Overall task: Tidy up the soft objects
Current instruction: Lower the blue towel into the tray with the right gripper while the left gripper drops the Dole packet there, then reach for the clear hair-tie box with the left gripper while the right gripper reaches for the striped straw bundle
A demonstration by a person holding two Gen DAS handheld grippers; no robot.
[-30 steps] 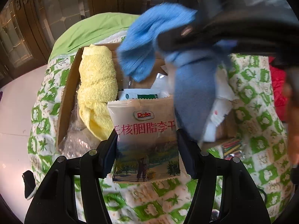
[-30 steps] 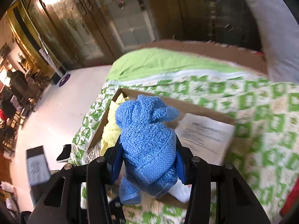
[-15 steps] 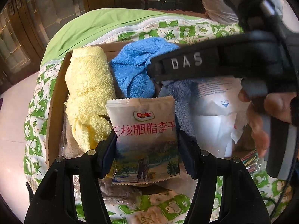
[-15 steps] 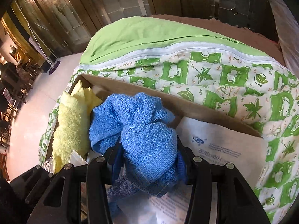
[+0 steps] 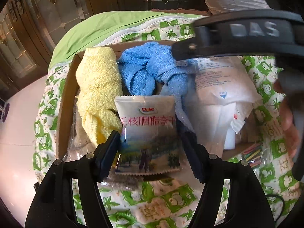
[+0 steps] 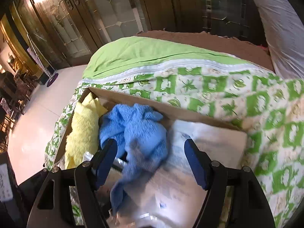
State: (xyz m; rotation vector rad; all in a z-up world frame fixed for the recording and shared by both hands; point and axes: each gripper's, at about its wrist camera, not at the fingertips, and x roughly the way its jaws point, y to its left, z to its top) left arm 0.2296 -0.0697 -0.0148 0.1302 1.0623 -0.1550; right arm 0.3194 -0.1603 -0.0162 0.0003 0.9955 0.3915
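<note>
A green-and-white patterned quilt [image 6: 218, 87] covers the bed, beside glossy white floor [image 6: 34, 125]. Left tool [image 5: 150, 146] pinches a white Dole snack packet [image 5: 147, 131]; right tool [image 6: 150, 161] is spread above a crumpled blue terry towel [image 6: 136, 129].

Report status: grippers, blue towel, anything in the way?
Right hand-held gripper open, blue towel in cardboard box beside yellow towel. Left hand-held gripper shut on Dole snack packet. Nothing blocking.

A cardboard box [image 5: 65, 102] lies on the bed [image 5: 167, 199]. Inside it, one rolled towel [image 5: 96, 93] lies along the left wall, a second towel [image 5: 148, 68] just right of it, and paper packets [image 5: 218, 87] fill the right side. A snack pouch [image 5: 148, 134] stands before both towels.
</note>
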